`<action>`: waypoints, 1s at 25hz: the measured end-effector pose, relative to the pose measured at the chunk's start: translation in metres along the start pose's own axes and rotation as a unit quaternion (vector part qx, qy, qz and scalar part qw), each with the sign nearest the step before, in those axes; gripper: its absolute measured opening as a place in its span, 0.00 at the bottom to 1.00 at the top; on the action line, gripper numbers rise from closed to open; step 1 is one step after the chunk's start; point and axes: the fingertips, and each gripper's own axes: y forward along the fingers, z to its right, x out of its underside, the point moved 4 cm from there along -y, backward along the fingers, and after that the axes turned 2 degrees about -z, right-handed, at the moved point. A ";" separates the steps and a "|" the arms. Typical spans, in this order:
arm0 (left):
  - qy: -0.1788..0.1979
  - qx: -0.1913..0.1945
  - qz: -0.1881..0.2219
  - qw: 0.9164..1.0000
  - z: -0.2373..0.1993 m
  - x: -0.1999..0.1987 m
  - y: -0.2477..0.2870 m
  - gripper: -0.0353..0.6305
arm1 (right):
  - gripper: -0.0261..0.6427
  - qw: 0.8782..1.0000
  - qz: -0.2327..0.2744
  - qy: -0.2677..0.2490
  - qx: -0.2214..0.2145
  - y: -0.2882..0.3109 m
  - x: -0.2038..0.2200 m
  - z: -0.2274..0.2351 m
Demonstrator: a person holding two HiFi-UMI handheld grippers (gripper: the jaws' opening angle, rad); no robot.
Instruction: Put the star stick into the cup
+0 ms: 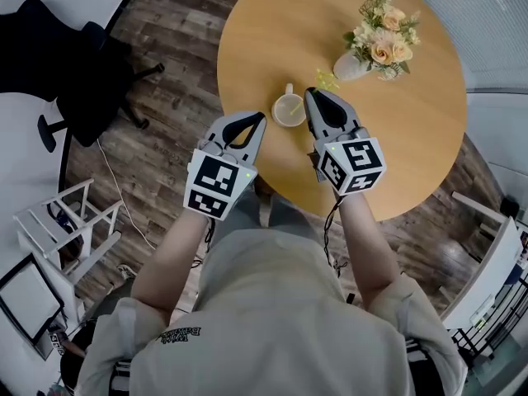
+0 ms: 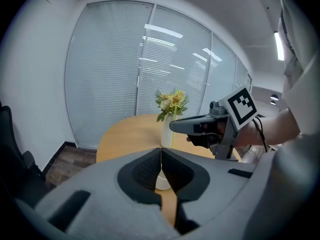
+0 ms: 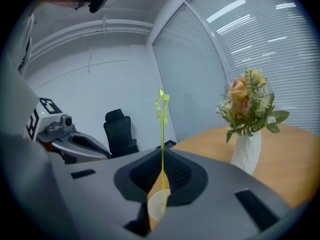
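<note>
Round wooden table [image 1: 412,139] over a dark plank floor [image 1: 173,48], and both grippers are up at its near edge; a white cup [image 1: 289,110] stands on the tabletop right between them, with a white vase of flowers [image 1: 375,48] further back and well apart from it; a black office chair [image 1: 66,64] sits off to the left on the floor.

Over to the right gripper [image 1: 312,94]; its jaws are pressed together on the star stick [image 3: 162,134], a thin yellow-green rod clamped low down, standing nearly upright out of the pads with the star at the top, high above the jaws; through the gap beneath the jaws the cup's pale mouth shows, and the stick's lower end lines up over it; whether the tip is actually inside the cup, I can't tell from here. From the head view that gripper's tips sit just beside the cup's right rim.

Now the left gripper [image 1: 261,119]; jaws closed flat against each other, nothing between them; it hovers just to the cup's left, nose pointing across at the other gripper, with window blinds [image 2: 115,69] filling the wall behind.
</note>
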 end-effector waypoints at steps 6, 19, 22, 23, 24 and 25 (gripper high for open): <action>0.010 0.000 -0.011 1.000 0.004 0.013 0.006 0.09 | 0.09 0.999 -0.030 0.012 0.012 0.013 0.032 0.009; -0.002 0.006 -0.028 1.000 0.012 0.031 0.009 0.09 | 0.09 0.994 -0.103 0.025 0.028 0.014 0.073 0.012; 0.006 0.003 -0.024 1.000 0.015 0.029 0.005 0.09 | 0.09 0.993 -0.108 0.019 0.030 0.008 0.072 0.010; 0.010 0.003 -0.022 1.000 0.017 0.028 0.004 0.09 | 0.09 0.994 -0.107 0.019 0.032 0.005 0.070 0.010; 0.013 0.003 -0.019 1.000 0.019 0.027 0.003 0.09 | 0.09 0.994 -0.106 0.018 0.033 0.003 0.068 0.009; 0.014 0.005 -0.017 1.000 0.021 0.025 0.003 0.09 | 0.09 0.994 -0.104 0.018 0.034 0.000 0.066 0.008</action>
